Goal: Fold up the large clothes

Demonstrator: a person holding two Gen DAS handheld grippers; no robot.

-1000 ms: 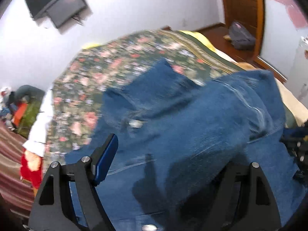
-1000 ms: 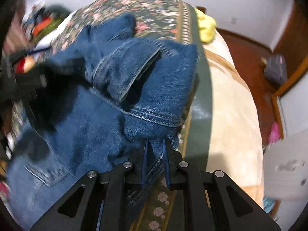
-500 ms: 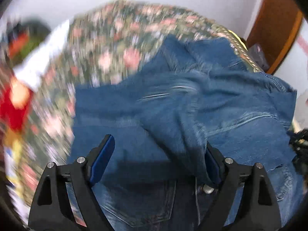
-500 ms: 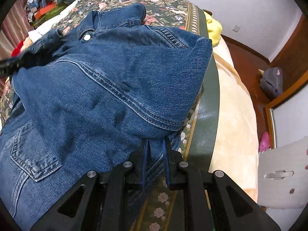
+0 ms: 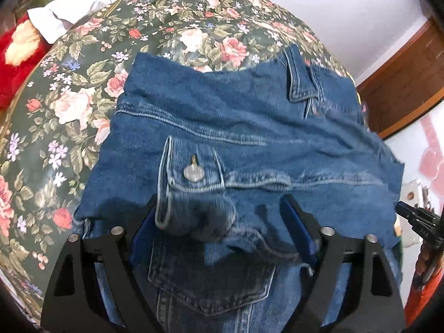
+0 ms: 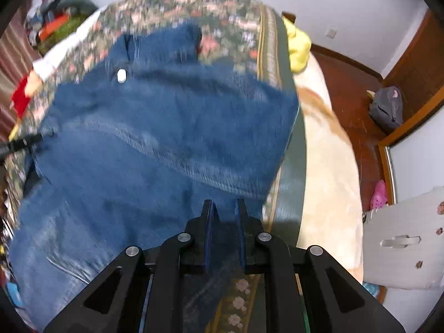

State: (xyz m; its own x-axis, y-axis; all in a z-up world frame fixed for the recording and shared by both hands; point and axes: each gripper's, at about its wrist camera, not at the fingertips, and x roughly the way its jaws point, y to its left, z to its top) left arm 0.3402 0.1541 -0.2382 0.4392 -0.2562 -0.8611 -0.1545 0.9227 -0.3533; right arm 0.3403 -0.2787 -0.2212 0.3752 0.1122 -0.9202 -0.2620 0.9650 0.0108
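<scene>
Your blue denim jacket (image 5: pixel 238 127) lies spread on the bed's floral green bedspread (image 5: pixel 69 88), collar toward the far wall, a round metal button (image 5: pixel 194 172) facing up on its pocket flap. Your left hand-held gripper (image 5: pixel 222 222) stands wide apart, a bunched fold of denim lying between its blue pads (image 5: pixel 294 222). Your right hand-held gripper (image 6: pixel 224 208) has its fingers drawn close together on the jacket's near hem, beside the bedspread's striped border (image 6: pixel 288 149). The right wrist view is blurred.
</scene>
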